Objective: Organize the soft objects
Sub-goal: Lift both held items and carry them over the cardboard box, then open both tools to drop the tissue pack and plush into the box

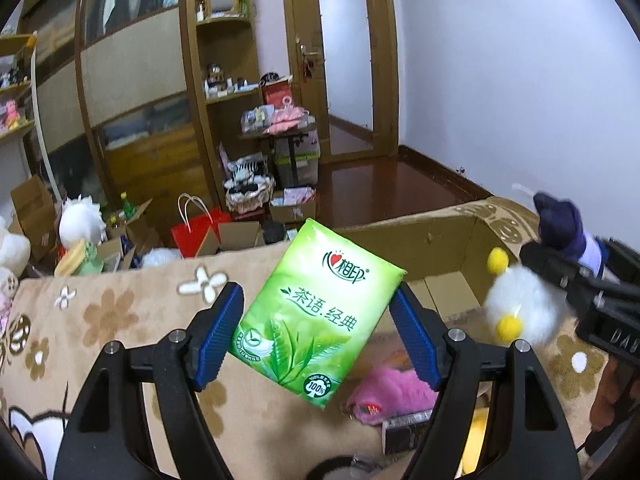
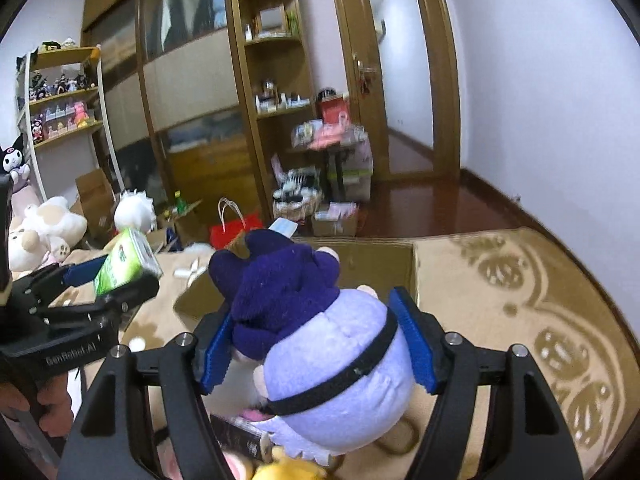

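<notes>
My left gripper [image 1: 318,330] is shut on a green tissue pack [image 1: 316,312] and holds it tilted above the floral blanket, in front of an open cardboard box [image 1: 444,256]. The pack also shows in the right wrist view [image 2: 126,262]. My right gripper [image 2: 316,344] is shut on a purple and lilac plush toy [image 2: 320,340], held over the box [image 2: 360,268]. In the left wrist view that toy [image 1: 560,224] shows at the right, with a white fluffy part with yellow pompoms [image 1: 520,308] hanging from it. A pink plush [image 1: 392,396] lies below the left gripper.
A beige floral blanket [image 1: 120,320] covers the surface around the box. A yellow plush [image 2: 288,470] and a dark packet [image 2: 240,436] lie below the right gripper. The floor beyond holds a red bag [image 1: 196,232], cardboard boxes and white plush toys [image 2: 52,220]. Wardrobe and door stand behind.
</notes>
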`<action>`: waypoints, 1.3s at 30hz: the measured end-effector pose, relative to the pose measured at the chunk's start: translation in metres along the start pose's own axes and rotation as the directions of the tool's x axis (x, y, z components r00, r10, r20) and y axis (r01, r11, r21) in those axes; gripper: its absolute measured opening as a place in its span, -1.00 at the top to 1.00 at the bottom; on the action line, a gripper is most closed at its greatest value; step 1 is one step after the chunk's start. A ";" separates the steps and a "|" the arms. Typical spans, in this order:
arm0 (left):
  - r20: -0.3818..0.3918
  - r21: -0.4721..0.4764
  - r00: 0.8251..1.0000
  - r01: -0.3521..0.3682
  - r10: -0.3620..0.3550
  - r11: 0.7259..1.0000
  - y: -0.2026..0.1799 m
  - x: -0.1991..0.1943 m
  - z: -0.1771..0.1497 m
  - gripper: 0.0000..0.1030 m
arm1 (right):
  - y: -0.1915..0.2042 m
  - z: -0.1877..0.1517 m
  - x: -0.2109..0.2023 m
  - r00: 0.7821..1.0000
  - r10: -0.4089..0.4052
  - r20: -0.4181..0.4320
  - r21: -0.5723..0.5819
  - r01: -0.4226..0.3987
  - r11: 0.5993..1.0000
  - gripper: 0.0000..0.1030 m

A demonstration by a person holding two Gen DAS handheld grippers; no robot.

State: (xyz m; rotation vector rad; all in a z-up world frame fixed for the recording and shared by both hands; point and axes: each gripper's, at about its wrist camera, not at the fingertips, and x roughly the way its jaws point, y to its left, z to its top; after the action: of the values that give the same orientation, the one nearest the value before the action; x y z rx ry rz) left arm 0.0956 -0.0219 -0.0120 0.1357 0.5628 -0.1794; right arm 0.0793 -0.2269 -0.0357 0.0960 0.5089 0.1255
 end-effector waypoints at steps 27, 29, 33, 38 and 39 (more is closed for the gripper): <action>-0.066 -0.008 0.997 0.027 -0.027 1.000 -0.022 0.071 0.023 -0.45 | -0.012 0.045 0.044 0.996 -0.049 0.074 -0.006 0.049 0.999 -0.48; -0.079 0.001 0.997 0.015 -0.015 1.000 -0.023 0.075 0.020 -0.45 | -0.015 0.039 0.055 0.999 -0.030 0.025 0.008 0.030 1.000 -0.48; -0.099 0.011 0.995 -0.004 0.005 1.000 -0.022 0.076 0.016 -0.46 | -0.018 0.025 0.072 0.998 -0.009 -0.055 0.030 0.011 0.999 -0.50; -0.121 0.020 0.992 -0.024 0.026 1.000 -0.019 0.074 0.011 -0.67 | -0.026 0.013 0.082 0.994 0.020 -0.107 0.076 -0.012 0.997 -0.59; -0.124 0.019 0.992 -0.028 0.030 0.999 -0.019 0.074 0.010 -0.71 | -0.027 0.012 0.082 0.994 0.020 -0.111 0.076 -0.011 0.997 -0.59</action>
State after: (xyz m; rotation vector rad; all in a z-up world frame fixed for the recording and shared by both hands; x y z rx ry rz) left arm 0.1580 -0.0519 -0.0449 0.1729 0.6830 -0.1486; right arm 0.1590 -0.2427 -0.0674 0.1668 0.6247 0.1276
